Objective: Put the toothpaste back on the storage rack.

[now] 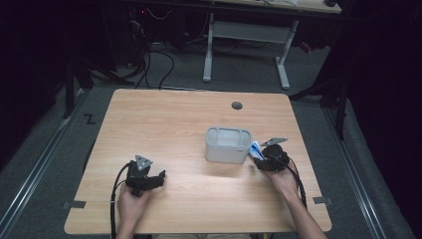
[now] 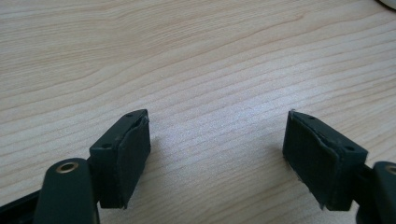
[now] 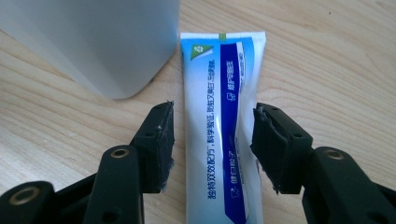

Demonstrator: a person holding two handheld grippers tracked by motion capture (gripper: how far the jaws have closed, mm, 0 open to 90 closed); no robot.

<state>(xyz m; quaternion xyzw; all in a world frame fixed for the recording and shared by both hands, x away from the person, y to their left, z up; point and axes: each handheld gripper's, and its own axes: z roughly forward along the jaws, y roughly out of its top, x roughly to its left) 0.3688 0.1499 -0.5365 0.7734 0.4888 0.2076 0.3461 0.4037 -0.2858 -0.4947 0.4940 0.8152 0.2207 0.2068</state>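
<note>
A blue and white toothpaste tube (image 3: 219, 70) lies flat on the wooden table (image 1: 189, 194), just to the right of a grey plastic bin (image 1: 224, 153). My right gripper (image 3: 212, 112) is open and straddles the tube, one jaw on each side; the right jaw is at the tube's edge and the left jaw stands a little off it. In the high view the right gripper (image 1: 261, 158) sits by the bin's right wall, with the tube (image 1: 255, 149) poking out ahead of it. My left gripper (image 1: 160, 178) rests open near the table's front left, its jaws (image 2: 217, 116) wide apart over bare wood.
The bin (image 3: 93, 42) stands close to the tube's left side in the right gripper view. A round cable hole (image 1: 237, 105) sits near the table's far edge. Another desk frame (image 1: 246, 45) and cables lie on the floor beyond.
</note>
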